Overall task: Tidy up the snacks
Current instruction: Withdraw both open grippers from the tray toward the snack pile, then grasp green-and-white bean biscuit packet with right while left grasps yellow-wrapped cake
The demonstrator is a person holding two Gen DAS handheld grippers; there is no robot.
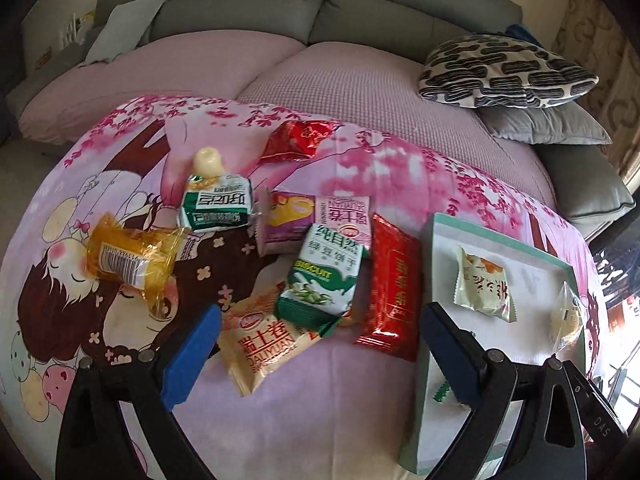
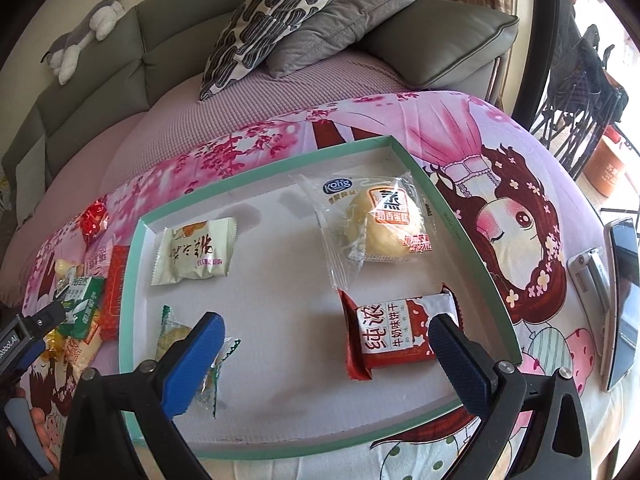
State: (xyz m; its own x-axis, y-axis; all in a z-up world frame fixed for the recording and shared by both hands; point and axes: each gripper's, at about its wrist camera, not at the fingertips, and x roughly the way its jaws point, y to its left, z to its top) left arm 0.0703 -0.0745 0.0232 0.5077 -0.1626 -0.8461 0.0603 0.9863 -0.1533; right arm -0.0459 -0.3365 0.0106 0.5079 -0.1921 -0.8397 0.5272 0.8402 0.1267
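Note:
A shallow white tray with a mint-green rim (image 2: pixel 452 216) lies on a pink cartoon-print cloth. In it are a cream cake packet (image 2: pixel 194 256), a clear-wrapped bun (image 2: pixel 376 224), a red-and-white biscuit packet (image 2: pixel 394 332) and a green-edged candy (image 2: pixel 176 334). My right gripper (image 2: pixel 324 356) hovers open over the tray with nothing between its fingers. Left of the tray lies a pile of snacks: a green-white biscuit pack (image 1: pixel 324 276), a long red pack (image 1: pixel 390 288), an orange Swiss-roll pack (image 1: pixel 260 340) and a yellow jelly cup (image 1: pixel 132 256). My left gripper (image 1: pixel 316 356) stands open above the pile, holding nothing.
A grey sofa with pink seat covers (image 1: pixel 360 84) runs behind the cloth, with a patterned cushion (image 1: pixel 504 68) and grey cushions at the right. A phone on a stand (image 2: pixel 620 300) lies right of the tray. A plush toy (image 2: pixel 84 32) rests on the sofa back.

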